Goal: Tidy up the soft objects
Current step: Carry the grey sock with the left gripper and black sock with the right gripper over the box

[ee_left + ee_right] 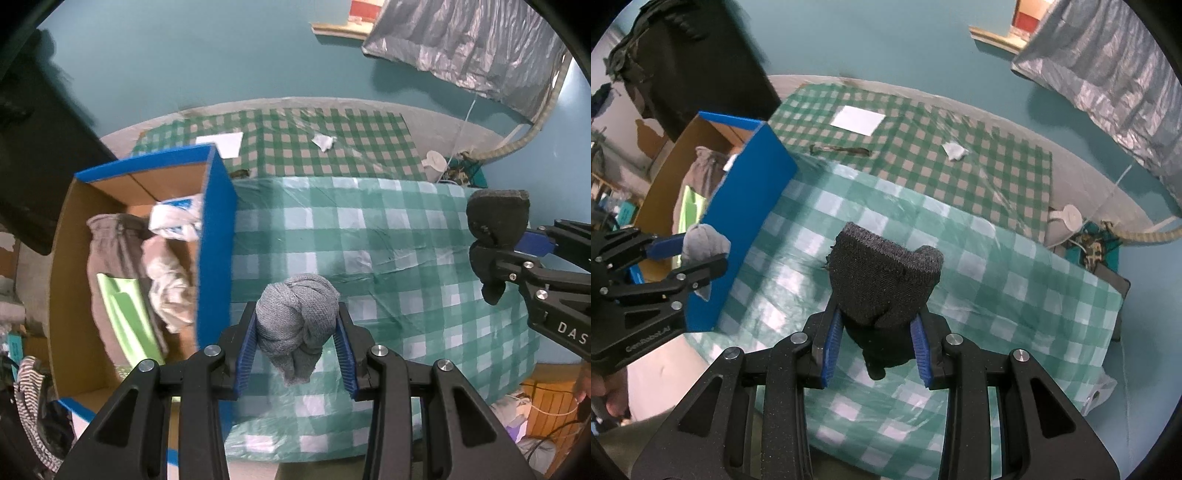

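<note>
A grey rolled sock (297,317) is being gripped between the blue pads of the left gripper (298,345), lower centre, beside the blue box (216,236). A dark sock bundle (882,284) is being clamped by the right gripper (875,349) above the checked cloth (1015,288).

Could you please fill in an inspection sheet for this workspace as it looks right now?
Surface: table under a green checked cloth, wrinkled.
Job's things: light grey sock bundle in the left tool; dark grey sock bundle in the right tool; blue cardboard box at the table's left, holding clothes.
Clutter: white paper sheet, crumpled paper scrap, both at the far end.
Grippers: left tool shut on the light bundle; right tool shut on the dark bundle; both above the cloth.
Cables: thin white cord at the far right corner.
Surroundings: teal wall, silvery sheet hanging at the upper right.
</note>
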Demonstrator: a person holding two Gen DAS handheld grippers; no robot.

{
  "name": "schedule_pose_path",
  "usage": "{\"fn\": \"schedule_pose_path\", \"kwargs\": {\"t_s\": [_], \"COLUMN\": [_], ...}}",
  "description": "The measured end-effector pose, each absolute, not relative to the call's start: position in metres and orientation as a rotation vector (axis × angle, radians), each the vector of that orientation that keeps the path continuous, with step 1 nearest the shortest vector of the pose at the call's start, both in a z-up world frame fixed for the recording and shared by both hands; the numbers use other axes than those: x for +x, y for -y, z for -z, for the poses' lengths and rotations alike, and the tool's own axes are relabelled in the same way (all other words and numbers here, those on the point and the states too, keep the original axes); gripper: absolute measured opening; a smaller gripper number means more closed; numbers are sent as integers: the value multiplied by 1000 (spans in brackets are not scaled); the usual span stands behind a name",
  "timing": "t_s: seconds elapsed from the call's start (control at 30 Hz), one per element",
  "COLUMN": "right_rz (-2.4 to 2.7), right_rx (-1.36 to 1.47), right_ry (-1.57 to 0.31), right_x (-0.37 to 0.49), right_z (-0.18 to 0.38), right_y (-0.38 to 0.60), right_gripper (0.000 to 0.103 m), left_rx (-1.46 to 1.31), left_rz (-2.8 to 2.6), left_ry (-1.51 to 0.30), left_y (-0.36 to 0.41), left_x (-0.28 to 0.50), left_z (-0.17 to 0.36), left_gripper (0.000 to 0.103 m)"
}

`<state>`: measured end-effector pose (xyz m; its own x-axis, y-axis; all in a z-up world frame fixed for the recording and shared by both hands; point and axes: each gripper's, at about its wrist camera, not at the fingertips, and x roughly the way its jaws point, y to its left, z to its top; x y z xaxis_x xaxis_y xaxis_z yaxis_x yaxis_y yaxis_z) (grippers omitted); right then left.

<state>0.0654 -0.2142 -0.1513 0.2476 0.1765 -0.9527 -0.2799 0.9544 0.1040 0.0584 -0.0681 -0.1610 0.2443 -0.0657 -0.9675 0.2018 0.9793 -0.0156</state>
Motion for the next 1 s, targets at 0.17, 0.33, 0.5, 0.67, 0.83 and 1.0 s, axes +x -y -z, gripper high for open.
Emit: {"fn": "schedule_pose_path", "kwargs": {"t_s": [0.17, 0.33, 0.5, 0.67, 0.83, 1.0], "right_rz": [-333, -364, -403, -443, -490, -532], "right_rx": [-104, -114, -125, -138, -157, -182], "right_ry": [-1269, -1252, -1233, -1218, -1208, -1201], "right_x": [67, 69, 72, 76, 80, 85], "right_z": [139, 129, 120, 114, 112, 112], "right_y": [199, 180, 156, 129, 100, 71], "right_gripper": [33, 33, 33, 33, 33, 33], "left_rx": [98, 81, 57, 23, -8, -31], "left_rz": [164, 138, 107, 70, 34, -6], "left_ry": [-1292, -1270, -1263, -1260, -1257, -1253], "left_y": [50, 34, 14, -8, -27, -50], "left_x": [55, 51, 48, 46, 43, 41], "left_z": [144, 132, 127, 123, 121, 122], "left_gripper": [40, 40, 40, 40, 40, 40]}}
